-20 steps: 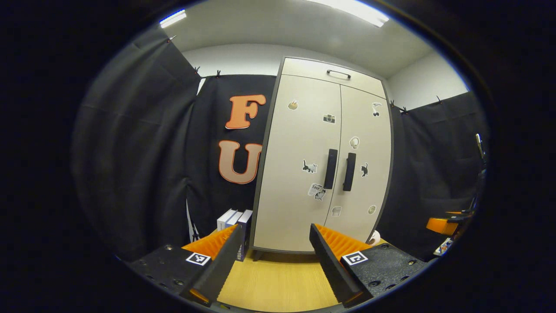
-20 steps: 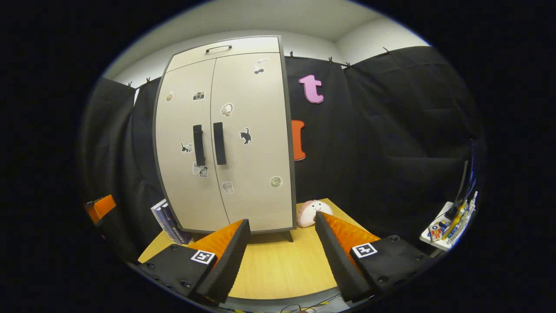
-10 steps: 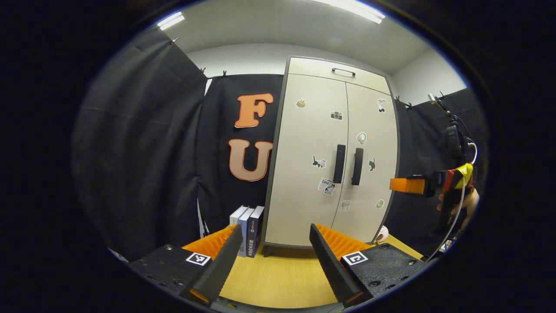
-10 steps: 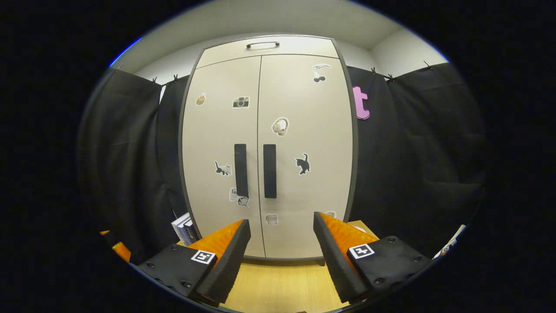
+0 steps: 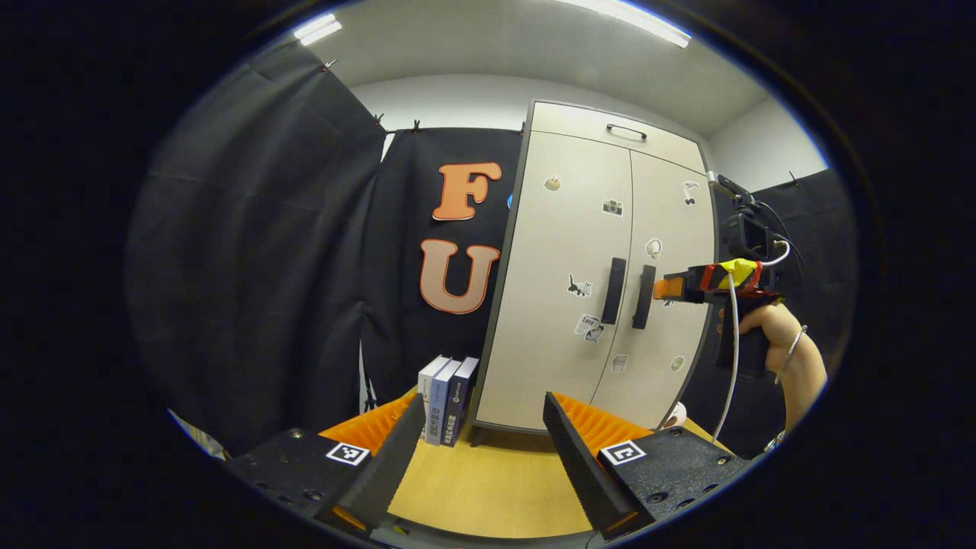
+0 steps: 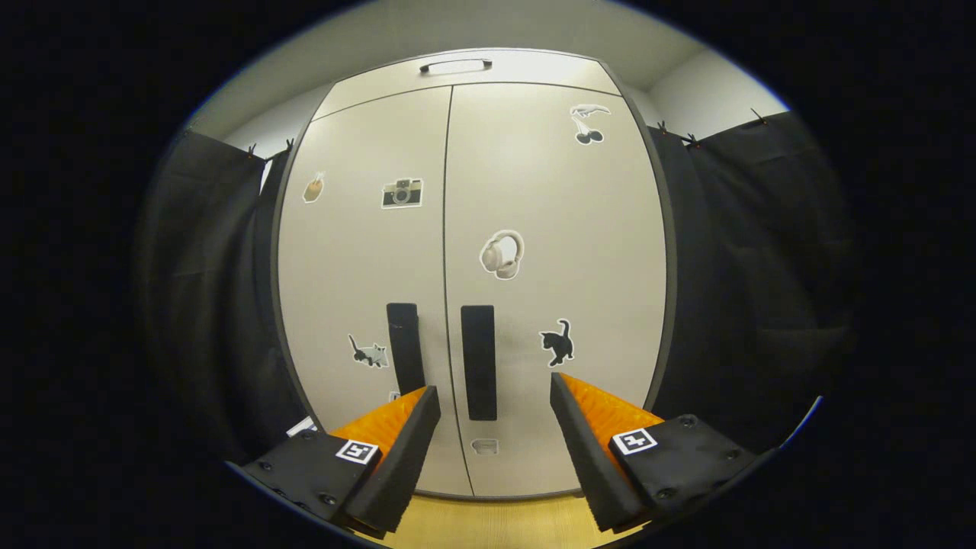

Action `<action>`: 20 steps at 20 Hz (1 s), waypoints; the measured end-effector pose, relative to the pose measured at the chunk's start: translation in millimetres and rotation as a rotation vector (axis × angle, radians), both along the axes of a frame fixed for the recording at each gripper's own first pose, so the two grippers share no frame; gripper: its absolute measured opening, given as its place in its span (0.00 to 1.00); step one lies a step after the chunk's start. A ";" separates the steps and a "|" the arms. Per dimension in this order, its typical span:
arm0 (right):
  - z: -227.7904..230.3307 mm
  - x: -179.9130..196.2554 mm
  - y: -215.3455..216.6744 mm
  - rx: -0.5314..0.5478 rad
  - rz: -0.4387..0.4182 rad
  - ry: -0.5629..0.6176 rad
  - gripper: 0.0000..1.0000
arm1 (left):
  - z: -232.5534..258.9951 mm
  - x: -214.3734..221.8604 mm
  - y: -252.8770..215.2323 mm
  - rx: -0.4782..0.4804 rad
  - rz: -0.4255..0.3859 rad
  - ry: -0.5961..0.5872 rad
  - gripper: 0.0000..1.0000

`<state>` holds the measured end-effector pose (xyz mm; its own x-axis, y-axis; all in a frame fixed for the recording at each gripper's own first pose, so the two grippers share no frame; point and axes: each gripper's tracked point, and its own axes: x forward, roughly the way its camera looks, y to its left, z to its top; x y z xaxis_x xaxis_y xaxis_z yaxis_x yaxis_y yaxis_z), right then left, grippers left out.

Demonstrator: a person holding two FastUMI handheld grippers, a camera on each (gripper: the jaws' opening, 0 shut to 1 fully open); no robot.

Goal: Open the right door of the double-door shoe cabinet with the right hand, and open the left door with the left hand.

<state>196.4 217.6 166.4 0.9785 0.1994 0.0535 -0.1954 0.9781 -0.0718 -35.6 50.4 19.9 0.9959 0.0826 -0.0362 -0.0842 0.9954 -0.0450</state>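
The shoe cabinet (image 6: 488, 252) stands shut ahead of the right gripper (image 6: 494, 427), whose jaws are wide. The right door's handle (image 6: 478, 362) sits between them, left of centre, not yet touched — closing off-centre could catch the left door's handle (image 6: 405, 347) too. The left gripper (image 5: 484, 438), also wide, waits well back.

You have one shoe cabinet (image 5: 595, 274) with two doors, two handles, and three books (image 5: 446, 398) at 9 o'clock.
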 end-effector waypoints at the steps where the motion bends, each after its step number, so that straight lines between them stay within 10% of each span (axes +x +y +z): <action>1: 0.9 10.6 2.7 0.002 -0.003 0.004 0.96 | 1.0 -0.3 2.8 0.004 0.007 0.000 0.95; 12: -10.0 82.2 27.4 -0.018 -0.008 0.049 0.77 | 3.7 4.5 28.4 0.047 0.069 -0.004 0.95; 20: -24.0 84.4 29.2 -0.018 0.004 0.089 0.36 | -2.9 8.0 35.2 0.049 0.087 0.015 0.95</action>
<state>280.7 246.8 142.4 0.9783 0.2036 -0.0373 -0.2059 0.9760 -0.0716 -27.6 85.6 17.0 0.9842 0.1711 -0.0445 -0.1711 0.9852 0.0059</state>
